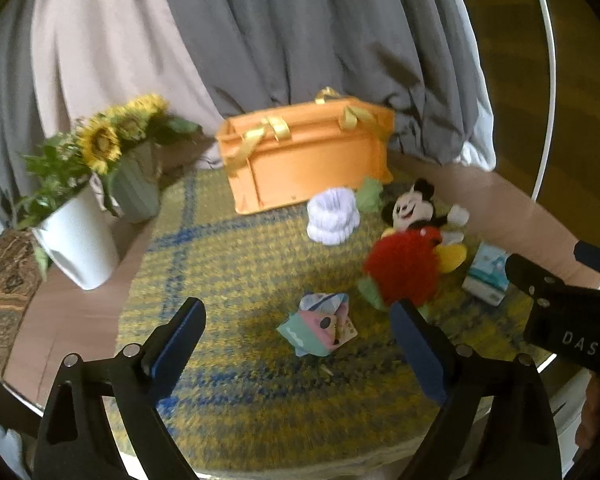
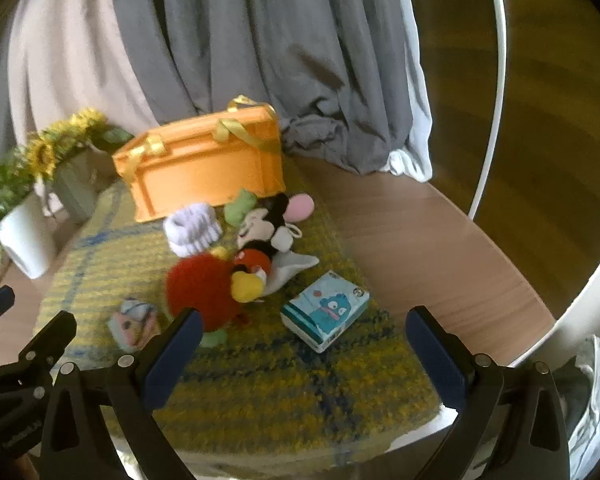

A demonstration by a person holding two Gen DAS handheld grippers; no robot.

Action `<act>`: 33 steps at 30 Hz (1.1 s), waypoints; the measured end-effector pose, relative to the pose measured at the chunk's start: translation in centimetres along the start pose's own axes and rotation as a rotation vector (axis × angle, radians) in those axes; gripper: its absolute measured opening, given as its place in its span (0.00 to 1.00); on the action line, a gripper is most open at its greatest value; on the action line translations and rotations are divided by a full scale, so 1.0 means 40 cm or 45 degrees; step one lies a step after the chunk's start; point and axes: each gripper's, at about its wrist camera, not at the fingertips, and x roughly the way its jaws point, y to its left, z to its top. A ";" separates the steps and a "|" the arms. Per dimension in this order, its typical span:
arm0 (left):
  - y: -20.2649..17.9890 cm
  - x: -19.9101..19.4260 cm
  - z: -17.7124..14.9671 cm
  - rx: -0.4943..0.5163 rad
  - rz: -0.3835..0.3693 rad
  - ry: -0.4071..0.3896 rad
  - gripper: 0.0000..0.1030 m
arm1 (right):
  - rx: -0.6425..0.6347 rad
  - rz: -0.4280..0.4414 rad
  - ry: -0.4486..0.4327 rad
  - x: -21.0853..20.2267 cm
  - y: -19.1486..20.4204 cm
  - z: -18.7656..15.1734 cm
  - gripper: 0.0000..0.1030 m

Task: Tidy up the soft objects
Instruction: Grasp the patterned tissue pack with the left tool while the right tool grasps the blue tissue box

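Mickey plush (image 2: 260, 236) partly hidden behind red pompom (image 2: 202, 288); left gripper (image 1: 298, 344) and right gripper (image 2: 304, 344) both agape, empty.

Mat (image 1: 240, 360) under both tools: yellow-olive weave, blue plaid lines. Crate (image 1: 308, 160) far ahead: orange, yellow ribbon handles. Rolled socks (image 1: 333, 216) before crate: white-lilac, ribbed. Mouse plush (image 1: 414, 212) ahead-right of left tool: black ears, pale face, red shorts, yellow shoes. Pompom (image 1: 402, 268) nearer: red, fuzzy, green bits beneath. Folded cloth (image 1: 320, 326) between left tool's tips: pastel mint, pink, blue print. Tissue pack (image 2: 325, 312) between right tool's tips: light blue, cartoon blue creature. Finger pads (image 1: 176, 344): dark blue on black frames.
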 end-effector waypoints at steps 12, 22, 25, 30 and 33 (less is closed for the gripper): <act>-0.025 0.207 -0.049 0.038 -0.117 0.166 0.82 | 0.020 -0.161 0.077 0.183 0.014 -0.040 0.96; -0.031 0.275 -0.048 0.036 -0.127 0.217 0.60 | 0.040 -0.193 0.128 0.273 0.007 -0.043 0.86; -0.031 0.276 -0.049 0.042 -0.133 0.219 0.52 | 0.038 -0.196 0.142 0.286 0.006 -0.042 0.76; -0.025 0.269 -0.046 0.028 -0.159 0.222 0.48 | 0.068 -0.191 0.136 0.283 -0.004 -0.043 0.71; -0.027 0.258 -0.039 0.024 -0.175 0.213 0.46 | 0.075 -0.192 0.130 0.265 -0.007 -0.042 0.70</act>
